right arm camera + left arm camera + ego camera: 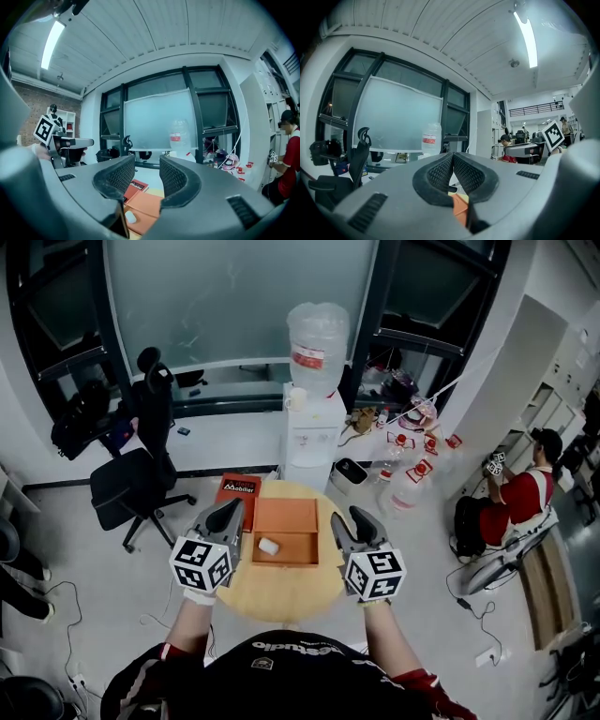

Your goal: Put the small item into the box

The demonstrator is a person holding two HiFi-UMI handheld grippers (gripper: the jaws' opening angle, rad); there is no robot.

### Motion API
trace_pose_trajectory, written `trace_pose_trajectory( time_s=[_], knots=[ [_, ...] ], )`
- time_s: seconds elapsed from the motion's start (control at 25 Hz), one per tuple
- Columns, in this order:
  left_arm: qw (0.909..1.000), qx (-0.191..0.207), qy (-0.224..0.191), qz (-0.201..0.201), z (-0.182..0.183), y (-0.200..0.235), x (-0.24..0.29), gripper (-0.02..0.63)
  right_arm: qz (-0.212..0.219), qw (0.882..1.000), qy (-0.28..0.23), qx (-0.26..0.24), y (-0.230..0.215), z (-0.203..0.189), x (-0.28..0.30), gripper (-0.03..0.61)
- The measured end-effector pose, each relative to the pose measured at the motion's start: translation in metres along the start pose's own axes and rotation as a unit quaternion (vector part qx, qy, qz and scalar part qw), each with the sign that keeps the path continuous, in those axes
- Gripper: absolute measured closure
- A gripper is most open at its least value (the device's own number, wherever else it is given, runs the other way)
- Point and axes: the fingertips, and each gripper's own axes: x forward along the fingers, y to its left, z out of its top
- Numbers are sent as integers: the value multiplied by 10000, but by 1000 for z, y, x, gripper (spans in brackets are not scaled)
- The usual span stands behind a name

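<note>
left tool (229, 513): jaws closed tip to tip, nothing between them, just left of box | right tool (357, 519): jaws wide apart, empty, just right of box | small white item (269, 546): inside open orange box (286, 517), near-left part | box: on round wooden tabletop (281, 594), between both tools

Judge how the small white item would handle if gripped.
The small white item looks rounded and smooth, so it may slip when gripped. Tiny, so probably light. Walls of the orange box around it should stop any rolling.
</note>
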Motion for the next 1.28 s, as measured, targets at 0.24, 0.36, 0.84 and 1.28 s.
trace_pose_trajectory(
  time_s=[0.24,0.36,0.84,1.28],
  knots=[
    [10000,28,13,37,-1,2,-4,597,-56,10000,67,-4,2,-4,1,435],
    [10000,33,5,67,0,5,-7,597,-119,9999,121,-30,1,-5,1,472],
    [10000,-78,11,-11,-4,-3,-1,597,-196,9997,87,72,-8,-7,-3,499],
    [10000,-57,37,-46,-10,-8,2,597,-131,9999,91,67,-4,-11,-3,525]
  ],
)
